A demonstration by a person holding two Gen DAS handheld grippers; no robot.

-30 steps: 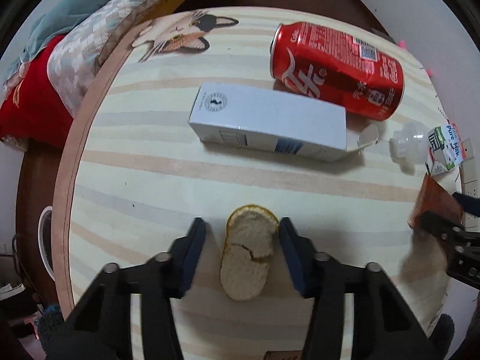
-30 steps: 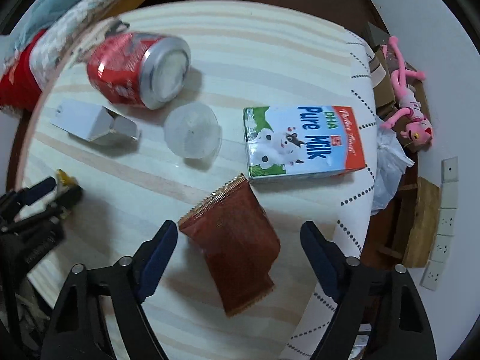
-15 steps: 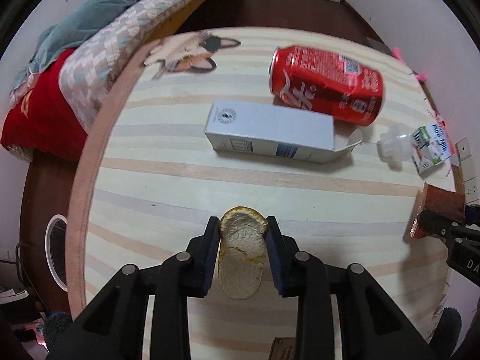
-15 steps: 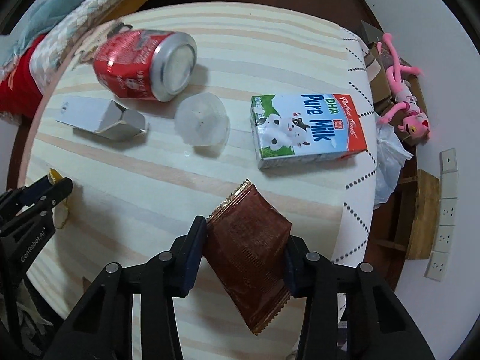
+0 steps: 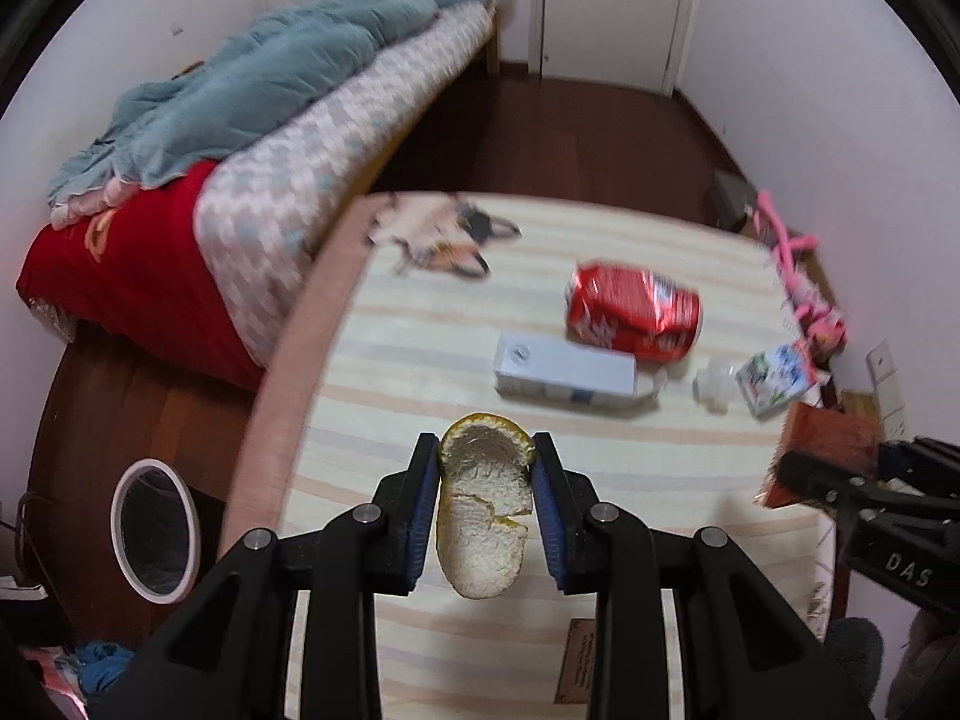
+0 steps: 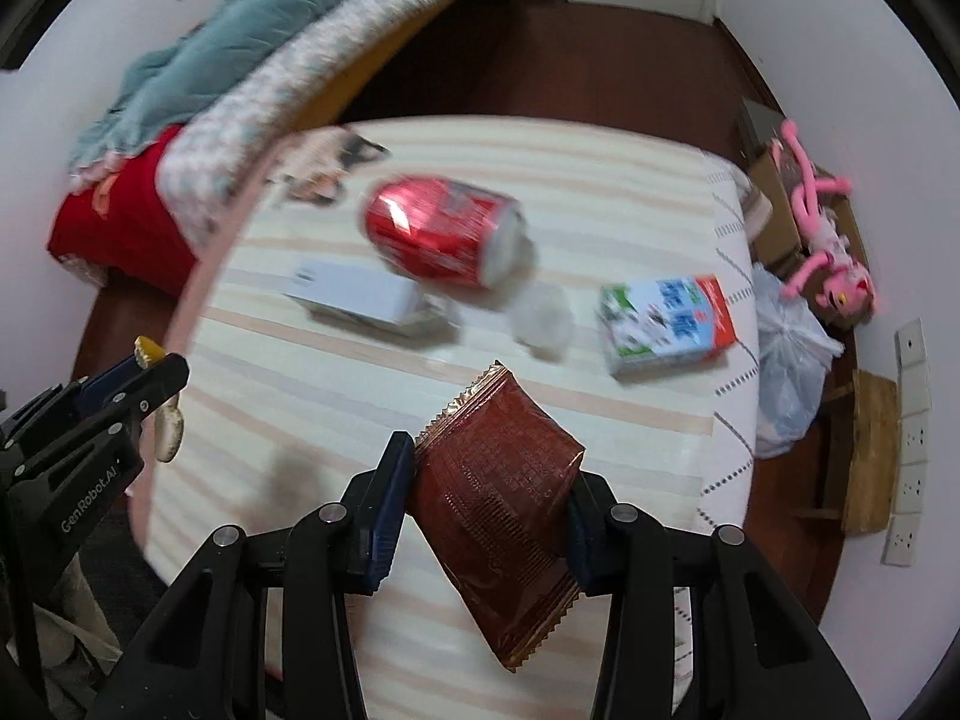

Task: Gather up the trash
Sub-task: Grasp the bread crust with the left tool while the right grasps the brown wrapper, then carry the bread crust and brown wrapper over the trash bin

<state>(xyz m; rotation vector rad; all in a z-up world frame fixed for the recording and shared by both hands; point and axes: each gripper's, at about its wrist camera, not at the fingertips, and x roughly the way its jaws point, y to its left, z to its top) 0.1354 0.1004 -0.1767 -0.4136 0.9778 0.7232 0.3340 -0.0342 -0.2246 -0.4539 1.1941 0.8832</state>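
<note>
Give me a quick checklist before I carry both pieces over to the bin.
1. Left gripper clamped on the peel: ok.
2. Right gripper clamped on the wrapper: ok, held askew.
3. Both pieces clear of the table: ok.
4. Bin open, on the floor left of the table: ok.
5. Path to the bin free: cannot tell.
6. Table cleared: not ok; can, white box, cup and milk carton remain.
</note>
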